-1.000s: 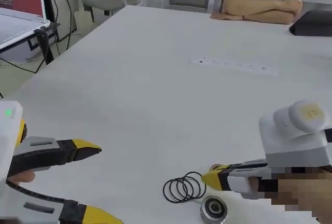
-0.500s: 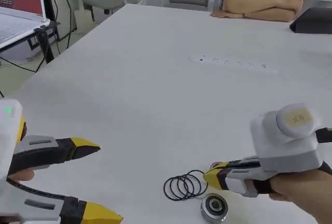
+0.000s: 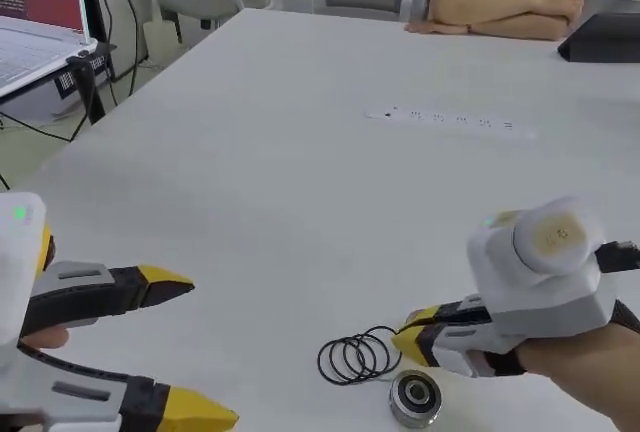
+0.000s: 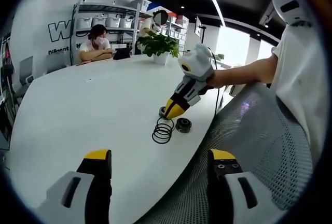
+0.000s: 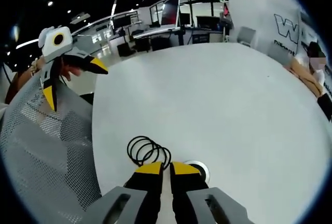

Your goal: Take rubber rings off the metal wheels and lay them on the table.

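A cluster of thin black rubber rings [image 3: 355, 357] lies flat on the white table [image 3: 280, 182] near its front edge. A bare metal wheel [image 3: 413, 397] sits just to their right. My right gripper [image 3: 408, 342] is shut, its yellow tips low over the table beside the rings and above the wheel. In the right gripper view the rings [image 5: 148, 151] lie just ahead of the right gripper [image 5: 167, 171], and the wheel [image 5: 198, 168] is half hidden behind one jaw. My left gripper [image 3: 180, 347] is wide open at the bottom left, well apart from the rings [image 4: 163, 129] and the wheel [image 4: 183, 125].
A white power strip [image 3: 445, 122] lies mid-table. At the far end a person [image 3: 500, 7] sits with folded arms, next to a black object [image 3: 600, 47]. A laptop [image 3: 35, 42] stands off the left edge. A grey mesh chair back [image 5: 46, 146] is close to the table's front edge.
My right gripper has shifted slightly left and tilted. The rings, the wheel and my left gripper have stayed where they were.
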`<action>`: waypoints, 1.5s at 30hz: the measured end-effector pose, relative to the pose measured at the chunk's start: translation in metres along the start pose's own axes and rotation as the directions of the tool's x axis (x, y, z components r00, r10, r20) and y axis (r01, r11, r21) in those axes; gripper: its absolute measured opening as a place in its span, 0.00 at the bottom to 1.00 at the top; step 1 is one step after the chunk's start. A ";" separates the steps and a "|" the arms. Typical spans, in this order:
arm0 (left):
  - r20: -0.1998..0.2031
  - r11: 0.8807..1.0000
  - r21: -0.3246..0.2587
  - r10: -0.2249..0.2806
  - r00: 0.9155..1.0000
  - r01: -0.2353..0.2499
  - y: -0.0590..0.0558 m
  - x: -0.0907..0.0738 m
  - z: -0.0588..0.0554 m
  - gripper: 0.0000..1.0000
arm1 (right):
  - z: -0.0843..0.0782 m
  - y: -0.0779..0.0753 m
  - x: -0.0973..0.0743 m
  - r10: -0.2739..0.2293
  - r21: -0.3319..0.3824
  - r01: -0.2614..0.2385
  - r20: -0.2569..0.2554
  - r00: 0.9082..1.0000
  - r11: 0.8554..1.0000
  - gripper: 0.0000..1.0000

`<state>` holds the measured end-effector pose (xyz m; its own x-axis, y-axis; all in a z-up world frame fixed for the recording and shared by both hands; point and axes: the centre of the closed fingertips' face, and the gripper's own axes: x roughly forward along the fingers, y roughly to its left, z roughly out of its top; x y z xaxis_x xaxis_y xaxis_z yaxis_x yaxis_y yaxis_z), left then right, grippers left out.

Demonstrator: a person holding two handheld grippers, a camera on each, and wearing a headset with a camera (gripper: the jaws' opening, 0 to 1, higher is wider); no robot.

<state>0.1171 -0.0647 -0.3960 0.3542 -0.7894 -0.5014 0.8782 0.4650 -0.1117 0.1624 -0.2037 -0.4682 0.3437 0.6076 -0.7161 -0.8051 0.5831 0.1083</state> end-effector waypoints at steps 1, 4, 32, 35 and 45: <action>0.000 1.000 -0.001 0.000 1.000 0.000 0.000 0.000 0.000 0.73 | 0.000 0.000 0.000 0.000 -0.005 0.000 -0.001 1.000 1.000 0.02; 0.001 1.000 0.000 0.004 1.000 -0.004 0.000 0.000 0.000 0.73 | 0.000 -0.001 0.000 -0.003 -0.010 0.003 -0.001 1.000 1.000 0.03; -0.008 1.000 0.006 -0.008 1.000 0.008 -0.004 0.001 0.001 0.74 | 0.019 -0.007 -0.022 -0.032 0.013 0.031 0.075 0.997 0.999 0.11; -0.010 1.000 0.009 -0.012 1.000 0.012 -0.004 0.001 0.001 0.75 | 0.023 -0.007 -0.028 -0.026 0.023 0.024 0.091 0.996 0.999 0.14; 0.018 0.999 0.027 -0.048 0.999 0.047 -0.011 0.002 0.007 0.77 | 0.033 -0.002 -0.047 -0.036 -0.058 0.042 0.100 0.994 0.997 0.28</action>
<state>0.1105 -0.0740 -0.3891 0.3173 -0.8178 -0.4802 0.9024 0.4160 -0.1122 0.1641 -0.2154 -0.4122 0.4194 0.6369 -0.6469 -0.8164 0.5763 0.0381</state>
